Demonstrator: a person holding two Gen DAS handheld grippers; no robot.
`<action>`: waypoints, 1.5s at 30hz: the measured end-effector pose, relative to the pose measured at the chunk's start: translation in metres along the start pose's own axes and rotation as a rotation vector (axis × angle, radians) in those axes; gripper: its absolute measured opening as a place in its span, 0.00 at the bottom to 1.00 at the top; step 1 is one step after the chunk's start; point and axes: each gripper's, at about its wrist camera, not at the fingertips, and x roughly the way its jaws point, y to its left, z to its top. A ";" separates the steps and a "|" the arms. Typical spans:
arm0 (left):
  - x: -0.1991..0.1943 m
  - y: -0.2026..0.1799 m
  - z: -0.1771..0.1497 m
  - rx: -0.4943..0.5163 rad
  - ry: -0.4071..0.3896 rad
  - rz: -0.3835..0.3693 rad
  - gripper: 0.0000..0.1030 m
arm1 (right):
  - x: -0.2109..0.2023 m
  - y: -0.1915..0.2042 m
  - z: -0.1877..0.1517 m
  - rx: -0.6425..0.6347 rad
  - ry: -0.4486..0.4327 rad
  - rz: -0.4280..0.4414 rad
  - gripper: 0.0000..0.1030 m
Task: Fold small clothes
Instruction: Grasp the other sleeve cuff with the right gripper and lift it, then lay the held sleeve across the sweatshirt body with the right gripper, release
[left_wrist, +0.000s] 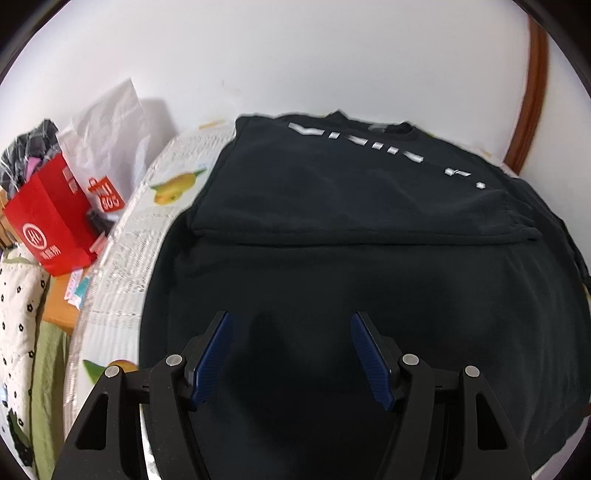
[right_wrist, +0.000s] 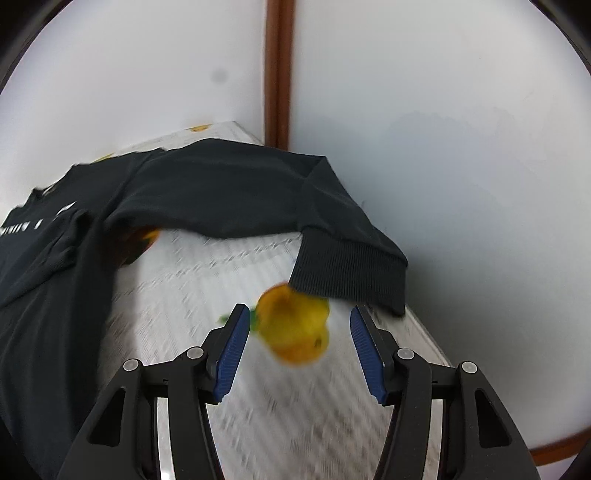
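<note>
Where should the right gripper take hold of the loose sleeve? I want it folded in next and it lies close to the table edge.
Grip the sleeve at its ribbed cuff: the thick band lies flat at the tablecloth's right edge, its end pointing at the right gripper. Probably come from the near side, the open fingers straddling the cuff's hem.

A sweatshirt (left_wrist: 369, 229) lies on the table (left_wrist: 122, 258), its far part folded over the near part, one sleeve (right_wrist: 258, 199) stretching right to the table's right edge, with a paper bag (left_wrist: 51, 225) left of the table.
</note>
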 end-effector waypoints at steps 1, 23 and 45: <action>0.008 0.002 0.001 -0.005 0.014 0.011 0.62 | 0.007 0.000 0.004 0.003 0.004 -0.004 0.54; 0.007 0.049 -0.004 0.007 -0.018 0.090 0.62 | -0.053 0.051 0.071 -0.023 -0.084 0.059 0.05; 0.025 0.076 -0.017 -0.078 -0.004 0.036 0.77 | -0.160 0.459 0.061 -0.384 0.003 0.780 0.05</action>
